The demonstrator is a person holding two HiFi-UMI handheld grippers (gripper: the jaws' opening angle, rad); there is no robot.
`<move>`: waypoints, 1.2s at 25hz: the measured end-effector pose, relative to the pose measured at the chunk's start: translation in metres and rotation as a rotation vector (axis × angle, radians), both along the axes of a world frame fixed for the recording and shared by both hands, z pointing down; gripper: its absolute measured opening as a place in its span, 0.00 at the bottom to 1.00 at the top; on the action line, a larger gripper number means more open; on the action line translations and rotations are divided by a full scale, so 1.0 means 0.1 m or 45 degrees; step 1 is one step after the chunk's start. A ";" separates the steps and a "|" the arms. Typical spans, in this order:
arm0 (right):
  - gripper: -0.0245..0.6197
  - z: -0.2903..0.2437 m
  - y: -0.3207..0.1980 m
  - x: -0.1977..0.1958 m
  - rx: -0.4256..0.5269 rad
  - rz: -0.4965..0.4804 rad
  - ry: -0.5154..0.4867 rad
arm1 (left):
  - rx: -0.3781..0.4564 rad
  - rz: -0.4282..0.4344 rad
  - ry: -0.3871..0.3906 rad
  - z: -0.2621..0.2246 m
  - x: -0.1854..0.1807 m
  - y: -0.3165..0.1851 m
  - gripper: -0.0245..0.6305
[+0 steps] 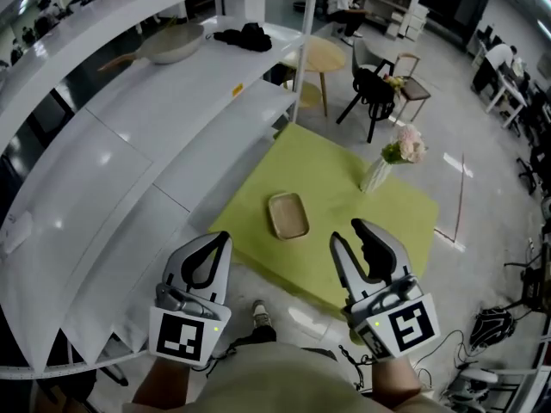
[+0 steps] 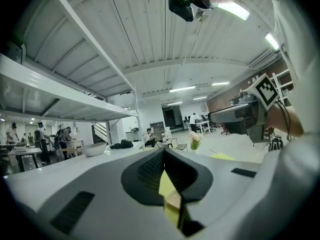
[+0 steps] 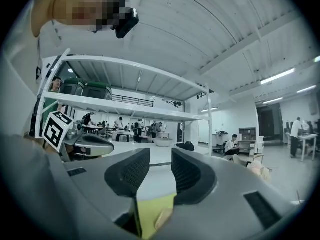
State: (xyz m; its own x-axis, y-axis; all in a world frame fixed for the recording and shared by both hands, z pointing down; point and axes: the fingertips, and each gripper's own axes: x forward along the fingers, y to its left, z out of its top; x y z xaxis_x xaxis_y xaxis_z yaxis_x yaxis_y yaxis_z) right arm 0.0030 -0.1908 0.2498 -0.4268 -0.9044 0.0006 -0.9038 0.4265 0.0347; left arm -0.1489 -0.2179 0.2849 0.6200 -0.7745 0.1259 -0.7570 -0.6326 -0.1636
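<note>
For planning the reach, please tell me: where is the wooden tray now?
In the head view, the wooden tray lies on the green surface, left of the flower vase.

Lime-green table (image 1: 336,188): just a shallow beige tray (image 1: 288,215) near the middle and a vase of pink flowers (image 1: 377,173) toward the far edge. White shelf (image 1: 172,93) beside it carries a pan (image 1: 172,43) and a black bundle (image 1: 244,35).

Your head camera looks steeply down onto the green mat (image 1: 344,205) and white shelves (image 1: 155,101). Each gripper camera sits close behind its jaws, facing forward; all three views share that mat.
</note>
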 end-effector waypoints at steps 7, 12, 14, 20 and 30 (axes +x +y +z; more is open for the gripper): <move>0.25 0.10 -0.35 -0.12 -0.044 0.033 0.005 | -0.004 0.032 0.002 0.05 -0.12 -0.40 0.05; 0.25 0.16 -0.49 -0.08 -0.059 0.056 -0.007 | -0.025 0.039 0.013 0.12 -0.10 -0.54 0.05; 0.25 0.18 -0.54 -0.03 -0.064 0.058 -0.018 | -0.026 0.039 -0.002 0.15 -0.07 -0.59 0.05; 0.25 0.20 -0.72 0.07 -0.048 0.015 -0.015 | -0.035 0.001 -0.013 0.17 0.01 -0.71 0.05; 0.25 0.45 -1.06 0.32 -0.154 -0.026 -0.002 | -0.070 -0.034 -0.048 0.33 0.26 -0.94 0.05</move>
State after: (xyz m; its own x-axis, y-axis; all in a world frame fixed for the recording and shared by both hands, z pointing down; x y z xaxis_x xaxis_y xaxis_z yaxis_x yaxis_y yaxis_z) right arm 0.0354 -0.2967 0.2949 -0.4452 -0.8888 0.1086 -0.8949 0.4459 -0.0193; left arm -0.1228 -0.3124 0.3175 0.5933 -0.7817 0.1920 -0.7675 -0.6213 -0.1578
